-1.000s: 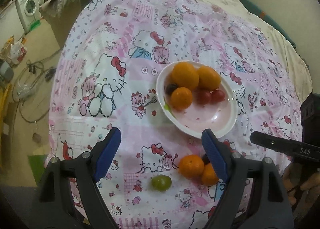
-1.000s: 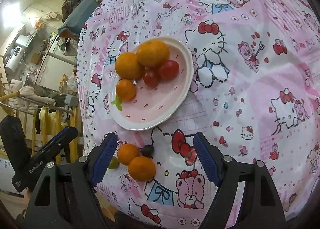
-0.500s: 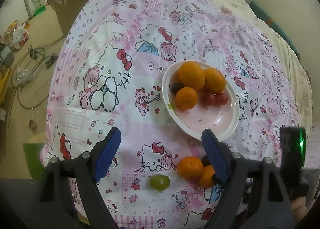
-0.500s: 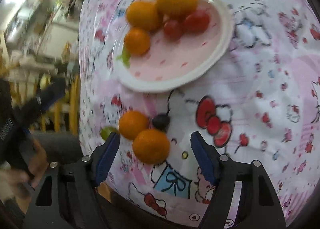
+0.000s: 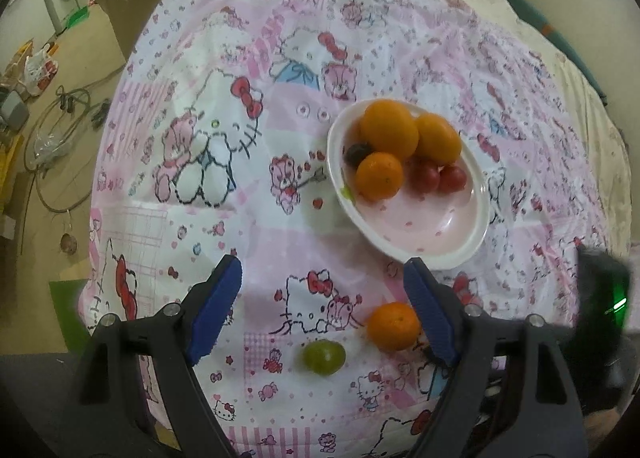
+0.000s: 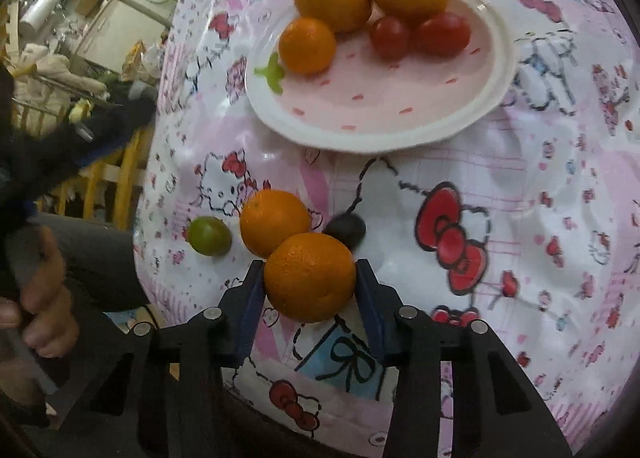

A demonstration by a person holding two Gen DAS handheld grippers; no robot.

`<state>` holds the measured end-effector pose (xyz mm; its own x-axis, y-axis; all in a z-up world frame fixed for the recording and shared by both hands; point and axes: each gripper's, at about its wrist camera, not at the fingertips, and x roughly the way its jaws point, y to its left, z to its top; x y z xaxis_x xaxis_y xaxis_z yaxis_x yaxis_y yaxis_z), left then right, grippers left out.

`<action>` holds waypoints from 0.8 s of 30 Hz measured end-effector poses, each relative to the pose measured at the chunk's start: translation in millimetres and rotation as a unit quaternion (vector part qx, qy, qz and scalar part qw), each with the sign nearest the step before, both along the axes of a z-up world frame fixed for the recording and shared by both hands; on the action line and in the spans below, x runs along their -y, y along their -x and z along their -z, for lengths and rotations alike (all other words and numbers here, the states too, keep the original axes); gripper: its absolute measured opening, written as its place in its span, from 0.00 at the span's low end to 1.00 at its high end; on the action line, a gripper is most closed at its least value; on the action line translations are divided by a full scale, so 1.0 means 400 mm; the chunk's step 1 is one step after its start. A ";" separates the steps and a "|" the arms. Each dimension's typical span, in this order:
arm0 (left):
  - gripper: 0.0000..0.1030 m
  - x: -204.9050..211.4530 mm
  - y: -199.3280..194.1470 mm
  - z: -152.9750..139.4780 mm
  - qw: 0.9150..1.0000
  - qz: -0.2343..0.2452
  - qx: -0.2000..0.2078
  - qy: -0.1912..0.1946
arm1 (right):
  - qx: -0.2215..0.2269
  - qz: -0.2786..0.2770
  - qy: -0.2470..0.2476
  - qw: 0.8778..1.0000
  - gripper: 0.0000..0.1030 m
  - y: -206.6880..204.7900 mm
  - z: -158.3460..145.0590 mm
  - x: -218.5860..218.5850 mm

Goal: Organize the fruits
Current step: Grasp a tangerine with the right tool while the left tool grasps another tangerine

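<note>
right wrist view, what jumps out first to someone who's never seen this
A round orange tangerine sits clamped between the blue pads of the right tool, low in the right wrist view. Behind it lie a second loose tangerine, a small green fruit and a dark grape on the pink cartoon-print cloth. Farther back, a white-rimmed pink plate holds three orange fruits and two red tomatoes.

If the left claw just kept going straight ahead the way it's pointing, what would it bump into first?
Probably the patterned cloth: the left gripper is open, with only bare fabric between its fingertips. Carrying on, it might clip the plate's near rim, though depth is unclear.
</note>
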<state>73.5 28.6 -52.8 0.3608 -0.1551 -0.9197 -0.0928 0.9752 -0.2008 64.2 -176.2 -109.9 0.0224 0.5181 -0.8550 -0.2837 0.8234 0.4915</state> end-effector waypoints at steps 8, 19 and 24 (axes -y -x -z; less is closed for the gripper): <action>0.78 0.088 0.013 0.064 0.997 0.070 -0.044 -0.007 | 0.054 0.111 -0.039 0.992 0.45 -0.034 -0.094 0.142; 0.66 0.210 0.030 0.129 0.983 0.157 -0.092 -0.039 | 0.071 0.163 -0.042 0.983 0.45 -0.045 -0.113 0.228; 0.45 0.237 0.028 0.147 0.978 0.170 -0.105 -0.054 | 0.079 0.177 -0.041 0.980 0.45 -0.040 -0.120 0.237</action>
<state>62.2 -66.1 -111.6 0.1060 -0.1315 -0.9856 0.2133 0.9712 -0.1066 80.3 -270.9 -62.0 0.3424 0.5204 -0.7823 -0.0644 0.8436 0.5330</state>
